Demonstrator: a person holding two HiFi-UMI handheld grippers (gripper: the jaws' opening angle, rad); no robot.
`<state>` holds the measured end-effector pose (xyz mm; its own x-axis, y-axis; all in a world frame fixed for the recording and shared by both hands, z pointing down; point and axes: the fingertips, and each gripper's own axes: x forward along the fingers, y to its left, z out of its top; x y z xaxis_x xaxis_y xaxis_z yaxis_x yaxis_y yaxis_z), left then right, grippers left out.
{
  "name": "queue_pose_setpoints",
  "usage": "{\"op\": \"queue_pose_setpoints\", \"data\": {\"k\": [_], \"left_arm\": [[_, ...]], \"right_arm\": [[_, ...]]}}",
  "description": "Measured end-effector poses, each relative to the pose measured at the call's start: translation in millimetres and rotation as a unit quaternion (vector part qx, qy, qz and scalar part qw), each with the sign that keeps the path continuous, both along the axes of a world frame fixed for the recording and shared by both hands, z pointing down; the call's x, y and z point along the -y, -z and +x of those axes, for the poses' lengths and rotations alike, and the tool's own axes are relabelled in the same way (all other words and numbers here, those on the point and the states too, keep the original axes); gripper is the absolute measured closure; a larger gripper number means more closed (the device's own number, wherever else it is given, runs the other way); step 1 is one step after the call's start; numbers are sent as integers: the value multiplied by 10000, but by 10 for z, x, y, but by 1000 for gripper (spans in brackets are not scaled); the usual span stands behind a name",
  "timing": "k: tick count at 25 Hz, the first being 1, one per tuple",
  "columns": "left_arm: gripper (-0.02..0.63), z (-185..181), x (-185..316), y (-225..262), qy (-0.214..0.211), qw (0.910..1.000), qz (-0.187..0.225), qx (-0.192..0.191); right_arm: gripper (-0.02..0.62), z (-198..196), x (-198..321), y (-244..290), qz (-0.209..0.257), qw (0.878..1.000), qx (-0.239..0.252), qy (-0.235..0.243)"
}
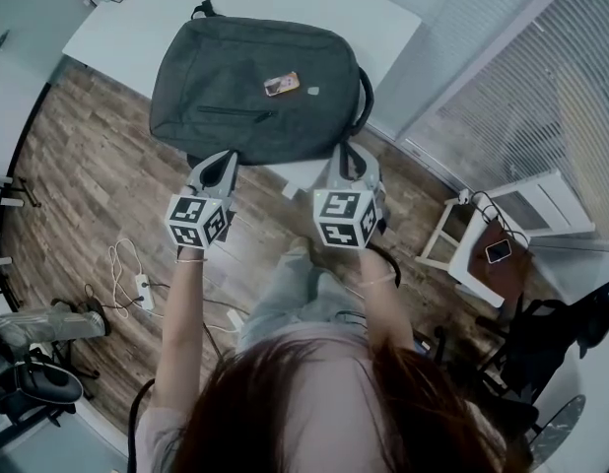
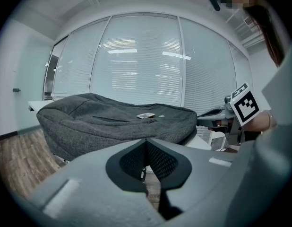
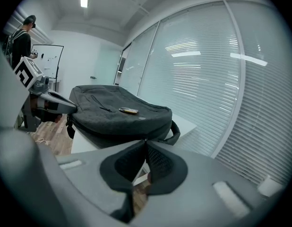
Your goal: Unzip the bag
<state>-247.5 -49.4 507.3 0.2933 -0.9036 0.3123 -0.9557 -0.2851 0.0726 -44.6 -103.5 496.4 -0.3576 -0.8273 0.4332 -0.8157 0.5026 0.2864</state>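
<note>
Grey bag point(image 1: 250, 92) lies flat, long axis left-right; left tool point(image 1: 226, 156), right tool point(image 1: 346, 152) both clenched.

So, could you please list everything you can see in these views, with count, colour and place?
Dark grey fabric backpack: one, dark grey, lying flat on the table.
Small rectangular tag: one, orange-brown, on top of the backpack.
White table: one, white, under the backpack.
Power strip with cable: one, white, on the wooden floor, left.
Low frame stand: one, white, right, by the window blinds.
Office chair: one, black, lower left.
Bystander: one, dark clothes, far background of the right gripper view.
Left gripper: one, grey, jaws shut and empty, at the backpack's near edge.
Right gripper: one, grey, jaws shut and empty, at the same edge.
</note>
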Motion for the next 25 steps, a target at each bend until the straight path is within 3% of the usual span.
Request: {"op": "queue_pose_setpoints", "data": {"k": [15, 25], "left_arm": [[595, 3, -27, 105, 27, 9998, 89, 192], [593, 355, -8, 422, 198, 9994, 280, 105]], "right_arm": [[584, -15, -1, -4, -278, 9994, 23, 215], [584, -10, 6, -3, -554, 9934, 384, 924]]}}
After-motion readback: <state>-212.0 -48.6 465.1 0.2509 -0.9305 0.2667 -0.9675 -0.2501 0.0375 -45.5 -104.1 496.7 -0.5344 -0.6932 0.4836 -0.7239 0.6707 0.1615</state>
